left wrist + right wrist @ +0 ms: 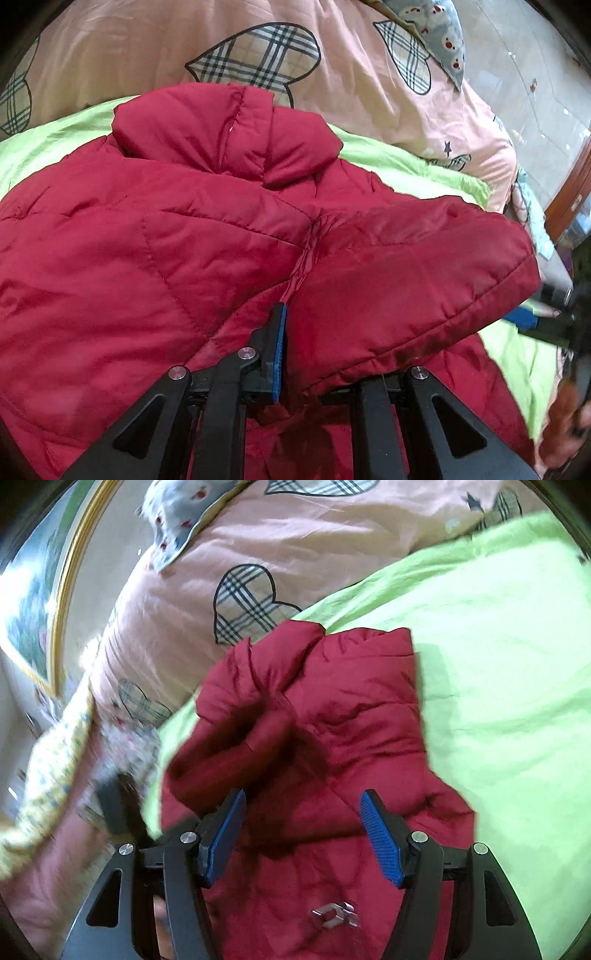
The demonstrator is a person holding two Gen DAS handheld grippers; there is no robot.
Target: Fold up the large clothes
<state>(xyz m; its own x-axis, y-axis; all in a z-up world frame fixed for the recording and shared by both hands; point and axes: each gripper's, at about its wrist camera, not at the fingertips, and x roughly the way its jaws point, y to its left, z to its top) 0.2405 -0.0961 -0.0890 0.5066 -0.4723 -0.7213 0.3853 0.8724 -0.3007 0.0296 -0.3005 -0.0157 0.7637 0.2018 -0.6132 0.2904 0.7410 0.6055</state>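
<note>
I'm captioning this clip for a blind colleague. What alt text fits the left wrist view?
The left gripper is shut on a fold of a red padded jacket, lifting one sleeve across it. The jacket lies on a green sheet, with a pink quilt printed with plaid hearts behind.

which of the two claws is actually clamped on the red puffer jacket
The left claw: its blue pads are shut on a fold of the red quilted puffer jacket. The right claw stands open above the jacket, gripping nothing.
</note>
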